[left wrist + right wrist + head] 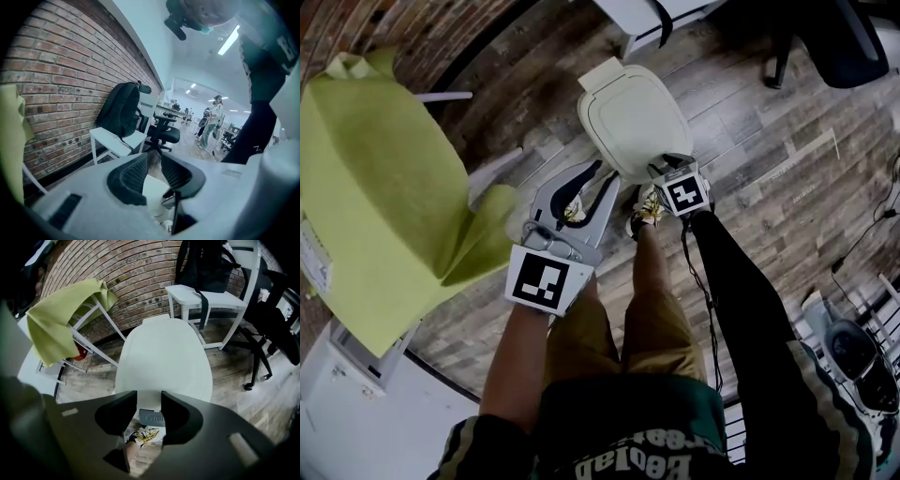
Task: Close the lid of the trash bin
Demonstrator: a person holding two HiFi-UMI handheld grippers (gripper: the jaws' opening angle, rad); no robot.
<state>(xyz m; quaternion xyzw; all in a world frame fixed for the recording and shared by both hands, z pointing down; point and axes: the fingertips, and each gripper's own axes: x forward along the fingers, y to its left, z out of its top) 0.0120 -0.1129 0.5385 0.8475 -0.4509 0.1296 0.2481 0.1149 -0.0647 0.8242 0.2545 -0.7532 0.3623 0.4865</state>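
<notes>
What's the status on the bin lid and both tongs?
Left tongs open, empty. Right tongs open over front edge of white oval plastic trash bin lid. Lid looks down. Nothing on it.

Overhead and right-gripper views apparently share the lid (633, 117).

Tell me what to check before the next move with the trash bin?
1. Is the lid down? Ok, it looks flat.
2. Is the right gripper open? Ok, jaws apart, pinching nothing.
3. Is it lined up with the push tab? Ok.
4. Is the left gripper empty? Ok, jaws apart.
5. Is the lid clicked shut? Cannot tell.
6. Is the shoe out of the way? Cannot tell.
</notes>
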